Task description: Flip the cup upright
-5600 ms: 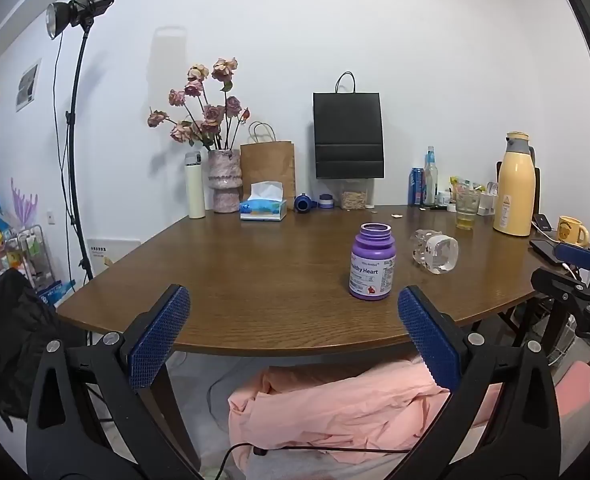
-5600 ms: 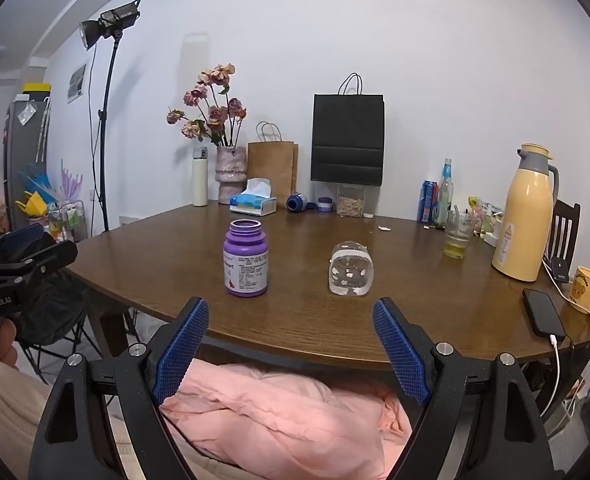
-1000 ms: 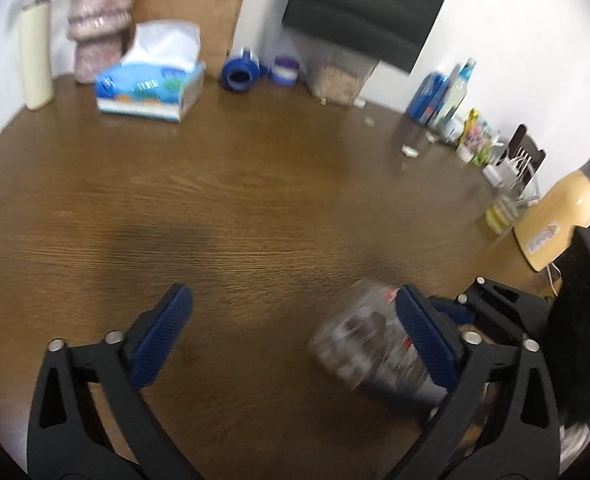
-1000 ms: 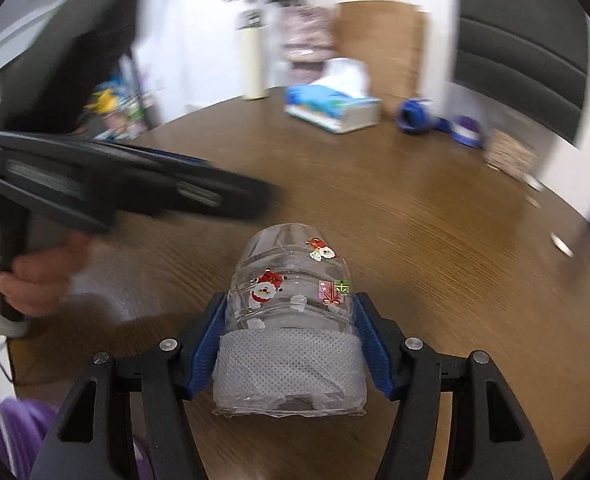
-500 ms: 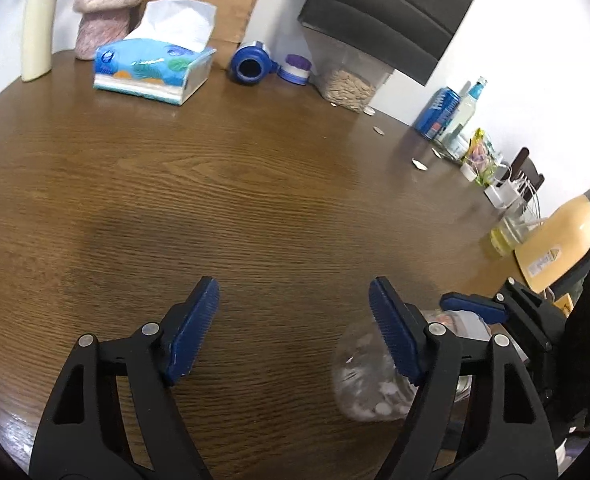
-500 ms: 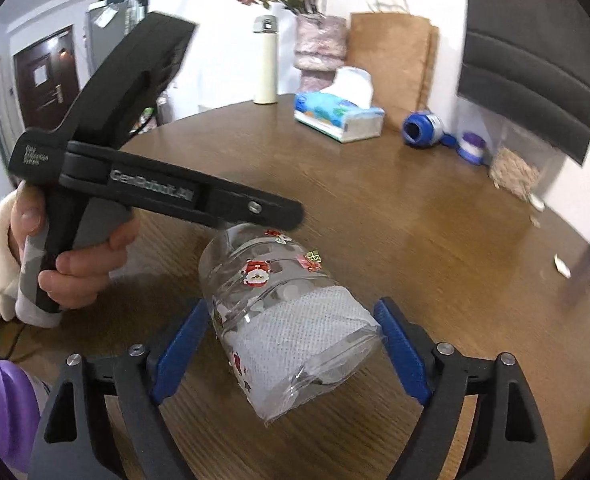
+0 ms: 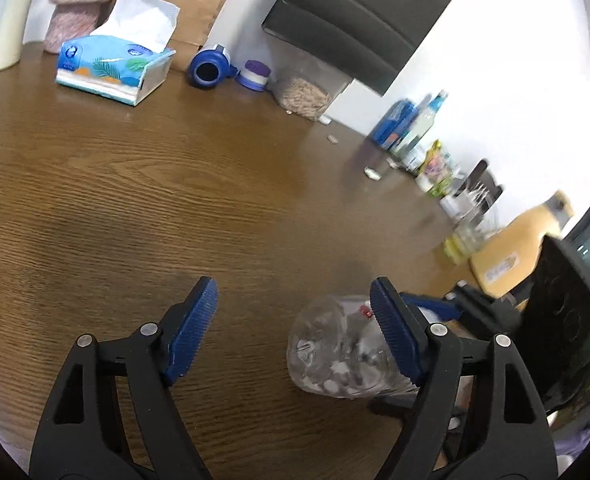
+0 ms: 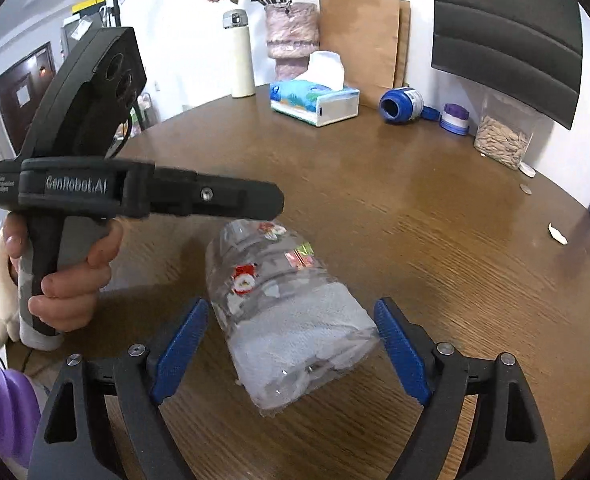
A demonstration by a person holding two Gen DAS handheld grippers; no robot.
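My right tongs (image 8: 291, 352) spread around the tilted clear plastic cup (image 8: 287, 304), my left tongs (image 7: 295, 332) spread beside it, above the desk (image 7: 135, 184).

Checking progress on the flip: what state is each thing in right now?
Cup: lying tilted on its side, not upright, ungripped.
Right gripper: open, straddling the cup.
Left gripper: open, empty, cup beside its right finger.
Tissue box: open, tissue sticking up.
Blue bottle: on its side, uncapped.

Bright, even indoor light, a blown-out white wall, motion blur at right, and strong fisheye edge bending.
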